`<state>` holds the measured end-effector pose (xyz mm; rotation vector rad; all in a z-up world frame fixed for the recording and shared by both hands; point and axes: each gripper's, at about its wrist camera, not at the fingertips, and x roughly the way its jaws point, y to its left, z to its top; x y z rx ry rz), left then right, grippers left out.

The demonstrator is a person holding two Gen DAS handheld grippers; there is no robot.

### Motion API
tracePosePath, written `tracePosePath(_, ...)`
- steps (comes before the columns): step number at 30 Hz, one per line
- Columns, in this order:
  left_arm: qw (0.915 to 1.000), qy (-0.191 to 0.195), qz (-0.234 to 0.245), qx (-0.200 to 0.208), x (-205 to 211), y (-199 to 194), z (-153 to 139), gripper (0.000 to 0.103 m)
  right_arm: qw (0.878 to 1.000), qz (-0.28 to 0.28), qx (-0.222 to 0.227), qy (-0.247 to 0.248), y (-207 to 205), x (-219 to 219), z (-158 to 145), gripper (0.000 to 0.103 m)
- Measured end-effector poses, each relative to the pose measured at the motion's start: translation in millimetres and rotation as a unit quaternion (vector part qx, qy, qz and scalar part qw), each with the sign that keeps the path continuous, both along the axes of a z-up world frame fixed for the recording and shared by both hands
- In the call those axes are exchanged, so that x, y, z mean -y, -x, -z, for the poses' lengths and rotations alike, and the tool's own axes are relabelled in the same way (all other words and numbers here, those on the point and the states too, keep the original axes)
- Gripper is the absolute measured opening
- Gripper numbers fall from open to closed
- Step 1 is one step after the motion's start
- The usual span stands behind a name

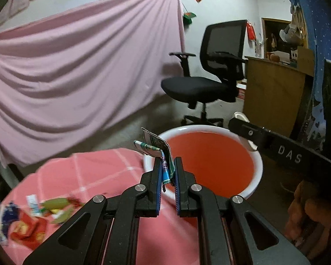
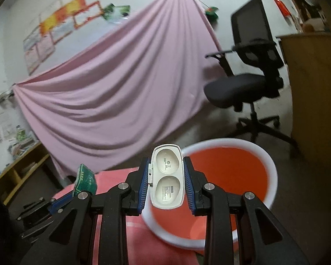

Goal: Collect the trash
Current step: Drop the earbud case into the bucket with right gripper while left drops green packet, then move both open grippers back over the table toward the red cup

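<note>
Clamped between the nearly closed jaws of the left gripper (image 1: 167,174), a crumpled green-and-white wrapper (image 1: 157,149) is held upright at the right edge of the worktop (image 1: 103,172), beside the near rim of the bin. In the right gripper (image 2: 166,176), a white moulded plastic tray (image 2: 167,175) with two oval hollows is gripped by its long sides, the jaws being held narrowly apart by it, just at the rim of the same bin. A heap of loose wrappers (image 1: 31,216) is seen near the worktop's left edge, on the pink checked cloth. Just beyond the worktop, the white bin with an orange liner (image 1: 211,161) is set on the floor. Farther back, a black office chair (image 1: 209,75) and a hung pink sheet (image 1: 77,66) are seen.
</note>
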<state>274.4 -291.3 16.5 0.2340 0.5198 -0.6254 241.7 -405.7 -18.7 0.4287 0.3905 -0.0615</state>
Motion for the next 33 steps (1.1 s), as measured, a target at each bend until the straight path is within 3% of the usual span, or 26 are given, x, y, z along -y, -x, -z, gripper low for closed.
tracePosePath(13,0.9957,0.003,0.01,-0.092,27.4,-34.0,18.9,0.008,0.998,0.01,-0.066,-0.018,-16.9,25.0,21.0,0.028)
tracePosePath(18,0.9927,0.008,-0.004,-0.12,19.4,-42.2,22.6,0.018,0.996,0.011,-0.079,-0.03,-17.9,28.0,25.7,0.03)
tracePosePath(20,0.9933,0.01,-0.008,-0.115,15.5,-42.0,19.9,0.03,0.996,0.013,-0.082,-0.033,-18.5,28.6,26.7,0.03)
tracePosePath(21,0.9939,0.011,-0.011,-0.109,13.8,-41.9,18.1,0.031,0.996,0.014,-0.083,-0.035,-18.5,28.5,26.9,0.03)
tracePosePath(27,0.9949,0.028,-0.034,-0.091,-5.5,-39.4,4.7,0.032,0.996,0.011,-0.084,-0.03,-19.1,24.5,26.2,0.03)
tracePosePath(33,0.9946,0.047,-0.067,-0.063,-33.8,-28.4,-9.8,0.032,0.999,0.001,-0.051,-0.01,-14.3,8.7,14.4,0.03)
